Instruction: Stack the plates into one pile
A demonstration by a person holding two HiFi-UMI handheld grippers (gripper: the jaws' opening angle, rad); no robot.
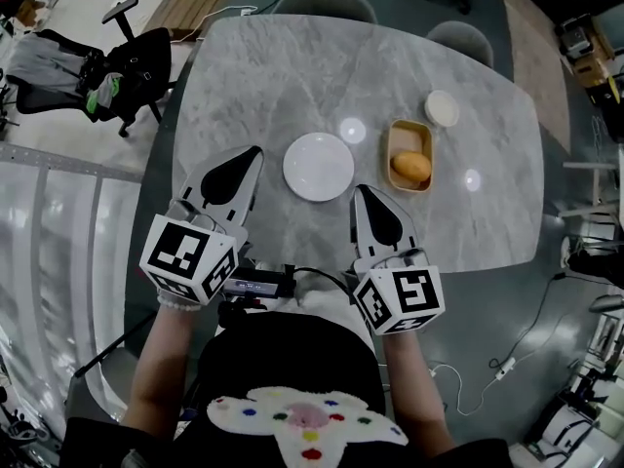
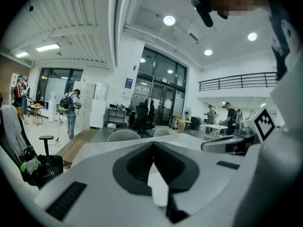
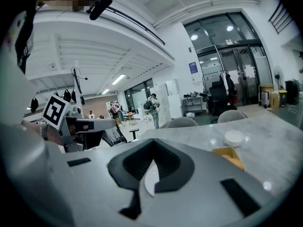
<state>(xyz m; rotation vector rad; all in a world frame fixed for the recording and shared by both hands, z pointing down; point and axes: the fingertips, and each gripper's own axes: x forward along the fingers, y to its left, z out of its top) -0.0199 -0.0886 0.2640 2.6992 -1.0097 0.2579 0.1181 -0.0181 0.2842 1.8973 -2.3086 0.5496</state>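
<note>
Over the marble tabletop (image 1: 292, 76) in a bright hall, left claw (image 1: 253, 156) and right claw (image 1: 361, 195) stood closed, empty, mostly hiding perhaps a plate (image 2: 158, 189).

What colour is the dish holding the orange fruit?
Yellow; the dish shows best in the head view.

Open marble table (image 1: 253, 76) left of and beyond the white plate (image 1: 319, 167); right of it, a yellow tray (image 1: 408, 136) with fruit (image 1: 411, 167) and a small dish (image 1: 442, 108) crowd the way.
</note>
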